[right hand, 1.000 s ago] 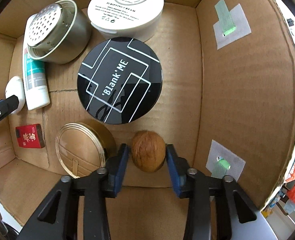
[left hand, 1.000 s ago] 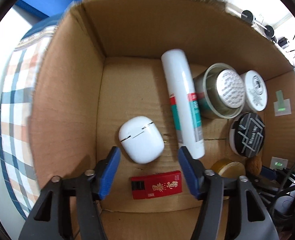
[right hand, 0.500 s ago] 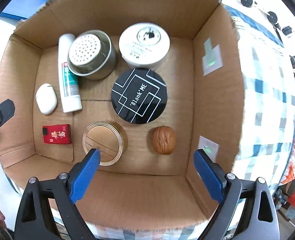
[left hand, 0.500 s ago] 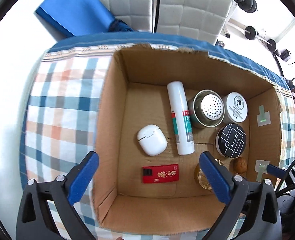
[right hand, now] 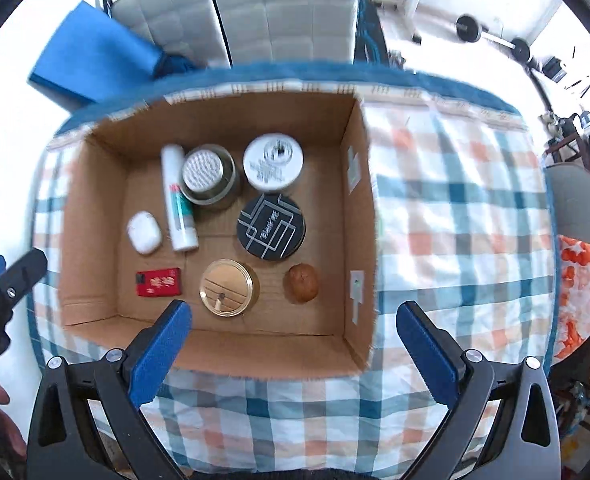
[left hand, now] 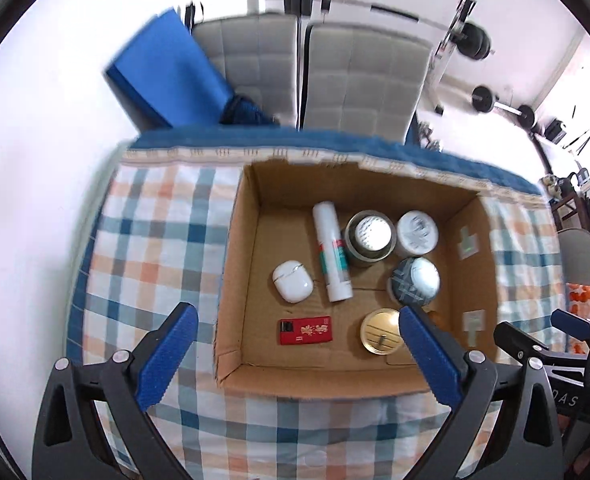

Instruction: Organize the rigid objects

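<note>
Fingers came first: both pairs stood spread wide with nothing between them. Our left gripper (left hand: 297,342) had just been opening, and only air showed between its blue pads (left hand: 167,354). Our right gripper (right hand: 293,346) had likewise just been opening and carried nothing.

Below them sat the cardboard box (right hand: 231,350) on the checked cloth (right hand: 455,208), and we judged the sorting close to finished. Inside it we counted eight things. The white earbud case (left hand: 293,281) lay beside the white tube (left hand: 332,256), with the red packet (left hand: 305,330) nearer us. The metal tin (right hand: 209,178) touched the tube, and the white cream jar (right hand: 273,162) stood just beside the tin. The black round tin (right hand: 271,226), the gold lid (right hand: 227,288) and the walnut (right hand: 302,283) filled the right part, none stacked on another.

No loose item showed on the cloth around the box in either view, so we saw nothing left to gather; what lay beyond the frames we could not tell.
</note>
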The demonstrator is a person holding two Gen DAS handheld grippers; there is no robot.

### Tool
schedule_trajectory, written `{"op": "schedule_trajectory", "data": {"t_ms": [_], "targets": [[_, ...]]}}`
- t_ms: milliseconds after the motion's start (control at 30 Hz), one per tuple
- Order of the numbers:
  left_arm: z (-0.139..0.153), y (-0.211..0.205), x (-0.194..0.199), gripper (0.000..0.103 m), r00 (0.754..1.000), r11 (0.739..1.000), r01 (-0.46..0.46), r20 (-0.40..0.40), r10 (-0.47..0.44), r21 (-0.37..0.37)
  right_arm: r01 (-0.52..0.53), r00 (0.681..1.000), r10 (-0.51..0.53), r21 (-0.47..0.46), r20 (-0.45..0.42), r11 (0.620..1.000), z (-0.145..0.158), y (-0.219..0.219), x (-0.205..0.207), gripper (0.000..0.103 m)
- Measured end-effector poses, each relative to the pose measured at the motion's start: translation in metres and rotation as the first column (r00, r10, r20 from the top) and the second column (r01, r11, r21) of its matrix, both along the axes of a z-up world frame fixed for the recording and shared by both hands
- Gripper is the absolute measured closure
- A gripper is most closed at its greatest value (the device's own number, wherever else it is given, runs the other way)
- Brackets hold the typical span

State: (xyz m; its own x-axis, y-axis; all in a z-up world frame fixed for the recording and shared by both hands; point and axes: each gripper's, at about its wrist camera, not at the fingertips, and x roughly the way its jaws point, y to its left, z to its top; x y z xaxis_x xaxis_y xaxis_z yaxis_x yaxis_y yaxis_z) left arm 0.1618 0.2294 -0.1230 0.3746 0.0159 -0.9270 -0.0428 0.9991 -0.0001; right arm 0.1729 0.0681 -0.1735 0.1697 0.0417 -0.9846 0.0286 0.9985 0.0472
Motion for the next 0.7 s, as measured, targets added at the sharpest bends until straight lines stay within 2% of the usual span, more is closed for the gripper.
{"op": "schedule_trajectory", "data": {"t_ms": [200,333,533,700], "targets": [[0.081,-0.010,-0.040,0.000,0.988,1.000,-0.008,0.151,0.007,0.006,0.003,0.991,-0.005,0.017,0.135,1.000,0.074,-0.007,-0.036,0.000],[0.121,-0.018,-0.061,0.000,0.974,1.000,0.005,0.228,-0.010,0.020,-0.004,0.976,-0.005,0.039,0.218,0.999,0.126,-0.012,-0.059,0.000],[0.163,-0.025,-0.084,0.000,0.953,0.999,0.019,0.303,-0.031,0.041,-0.026,0.943,0.006,0.055,0.333,0.998,0.192,-0.015,-0.091,0.000],[0.185,-0.030,-0.101,0.000,0.938,0.999,0.023,0.345,-0.033,0.035,-0.036,0.917,0.006,0.067,0.398,0.997,0.232,-0.018,-0.110,0.000]]}}
